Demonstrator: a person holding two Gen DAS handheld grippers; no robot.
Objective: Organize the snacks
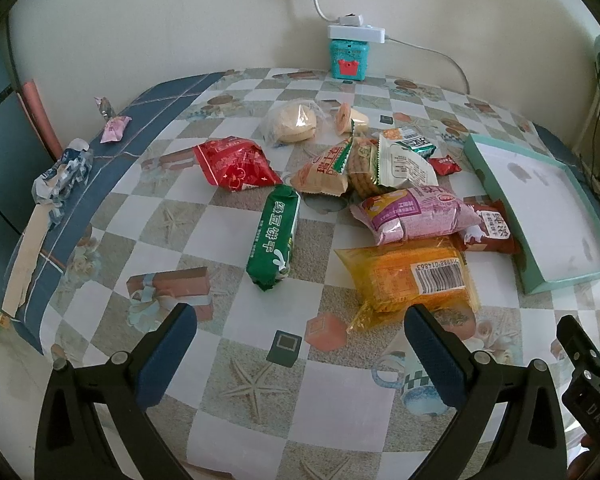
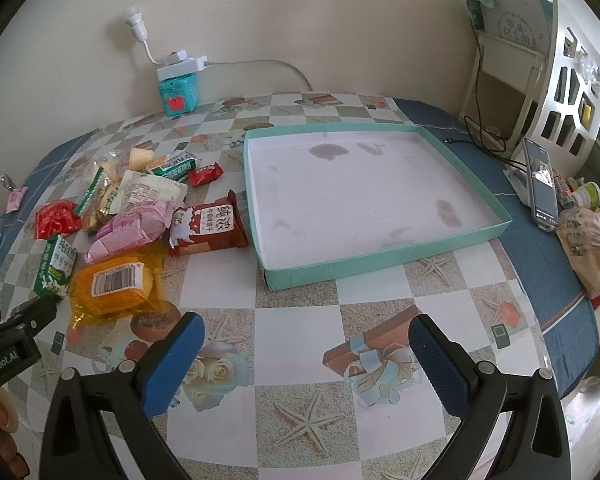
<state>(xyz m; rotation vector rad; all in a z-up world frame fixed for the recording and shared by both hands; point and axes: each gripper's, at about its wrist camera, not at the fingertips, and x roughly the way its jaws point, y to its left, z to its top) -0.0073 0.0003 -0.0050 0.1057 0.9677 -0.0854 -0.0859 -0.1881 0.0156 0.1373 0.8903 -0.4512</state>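
A heap of snack packets lies on the patterned table: an orange packet [image 1: 412, 276], a green one [image 1: 274, 236], a pink one [image 1: 414, 212], a red one [image 1: 234, 164] and a brown one [image 1: 490, 228]. The same orange packet [image 2: 114, 282] and brown packet [image 2: 210, 226] show at the left of the right wrist view. A shallow teal tray [image 2: 384, 258] with a white floor sits empty to the right of the heap. My left gripper [image 1: 300, 320] is open, just short of the orange packet. My right gripper [image 2: 306, 330] is open over bare tablecloth in front of the tray.
A teal tin [image 1: 348, 58] with a white power strip on top stands at the back wall. Crumpled wrappers [image 1: 62, 178] lie at the table's left edge. A phone [image 2: 540, 184], a plastic bag [image 2: 590, 248] and a white chair [image 2: 540, 64] are at the right.
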